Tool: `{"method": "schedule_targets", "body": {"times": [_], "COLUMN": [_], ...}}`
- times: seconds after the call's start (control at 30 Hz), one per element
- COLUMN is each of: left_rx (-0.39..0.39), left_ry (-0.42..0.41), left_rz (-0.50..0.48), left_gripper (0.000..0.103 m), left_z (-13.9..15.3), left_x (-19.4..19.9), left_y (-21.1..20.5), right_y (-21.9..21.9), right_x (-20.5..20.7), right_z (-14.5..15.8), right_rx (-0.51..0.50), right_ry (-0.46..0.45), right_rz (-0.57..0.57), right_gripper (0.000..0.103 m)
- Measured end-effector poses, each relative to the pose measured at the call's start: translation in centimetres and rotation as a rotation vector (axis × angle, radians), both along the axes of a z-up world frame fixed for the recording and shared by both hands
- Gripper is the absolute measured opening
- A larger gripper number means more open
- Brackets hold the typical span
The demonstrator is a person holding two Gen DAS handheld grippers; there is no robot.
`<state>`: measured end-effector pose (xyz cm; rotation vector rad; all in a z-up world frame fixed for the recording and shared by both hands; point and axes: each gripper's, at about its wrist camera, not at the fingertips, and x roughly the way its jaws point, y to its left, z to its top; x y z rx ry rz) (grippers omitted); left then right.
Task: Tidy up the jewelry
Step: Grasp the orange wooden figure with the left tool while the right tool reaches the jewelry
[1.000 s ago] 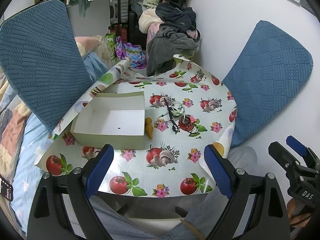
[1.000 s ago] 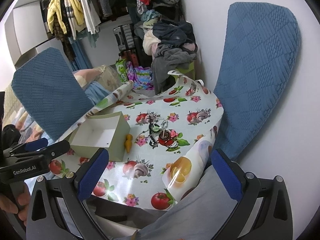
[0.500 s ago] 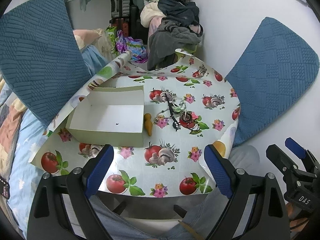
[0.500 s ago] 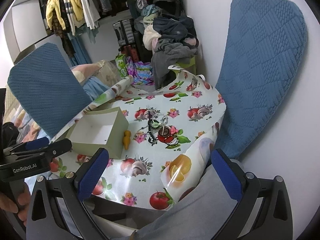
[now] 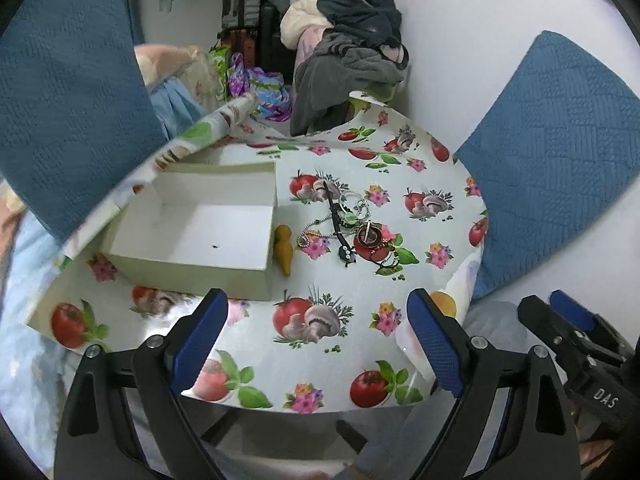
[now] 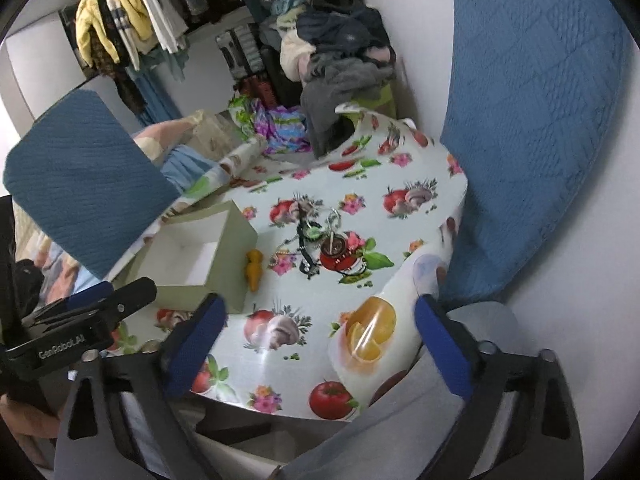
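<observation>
A tangle of jewelry [image 5: 348, 224] [image 6: 320, 240], with chains, a black strap and a round piece, lies in the middle of the table. To its left an open pale green box [image 5: 192, 224] [image 6: 196, 256] stands empty but for one dark speck. A small yellow figure [image 5: 283, 248] [image 6: 254, 270] lies beside the box. My left gripper [image 5: 318, 340] hangs open above the table's near edge, nothing between its fingers. My right gripper [image 6: 318, 340] is also over the near edge; its jaws are closing with nothing between them.
The round table wears a fruit-print oilcloth [image 5: 312, 320] that curls up at the back left. Blue padded chair backs [image 5: 552, 152] [image 5: 64, 80] stand at both sides. A heap of clothes [image 5: 348, 48] rises behind. A person's grey-clad lap [image 6: 400, 420] is under the near edge.
Both grippers have sunk and come closer to the table. The right gripper's fingers have drawn somewhat nearer each other. Jewelry, box and figure lie as before.
</observation>
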<state>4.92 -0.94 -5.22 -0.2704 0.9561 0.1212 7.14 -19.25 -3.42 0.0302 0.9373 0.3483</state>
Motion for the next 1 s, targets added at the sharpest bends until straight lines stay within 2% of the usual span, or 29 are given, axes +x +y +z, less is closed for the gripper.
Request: {"method": "schedule_targets", "body": {"times": [0.03,0.1,0.17,0.3,0.63,0.8,0.87,1.0], "left_rx": [-0.022,-0.059,-0.061,0.001,0.159,0.244,0.248,0.254], "left_ry": [0.003,0.019,0.018,-0.007,-0.03,0.007,0.043,0.117], "left_rz": [0.005,0.01,0.013,0.022,0.067,0.057,0.056,0.063], "left_gripper": [0.086,0.074,0.072,0.067,0.063,0.057,0.049,0.045], "left_z": [-0.8,-2.2,-3.4,-5.6,-10.6,-13.1,-14.3,-16.6], "left_x": [0.3,1.0,1.5,2.6,5.8,7.8,8.4,9.5], "left_y": [0.0,0.0,-0.2,-0.8,-2.1,-2.7,-2.5,-2.0], "right_y": [0.1,0.2,0.4,0.9,1.6,2.3,2.6,3.4], "right_x": [0.3,1.3,2.2,3.9,8.0,9.8,10.6,12.6], "right_z": [-0.5,-1.5,-2.4,-4.1,-8.3,-10.2,-11.0,-12.9], "right_rx": [0.006,0.022,0.025,0.016,-0.007,-0.016,-0.006,0.022], "right_ry": [0.012,0.037,0.048,0.058,0.075,0.113,0.141,0.216], "right_rz": [0.015,0.041,0.064,0.092,0.119,0.156,0.168,0.205], "right_gripper": [0.075,0.057,0.049,0.046,0.046,0.043,0.041,0.034]}}
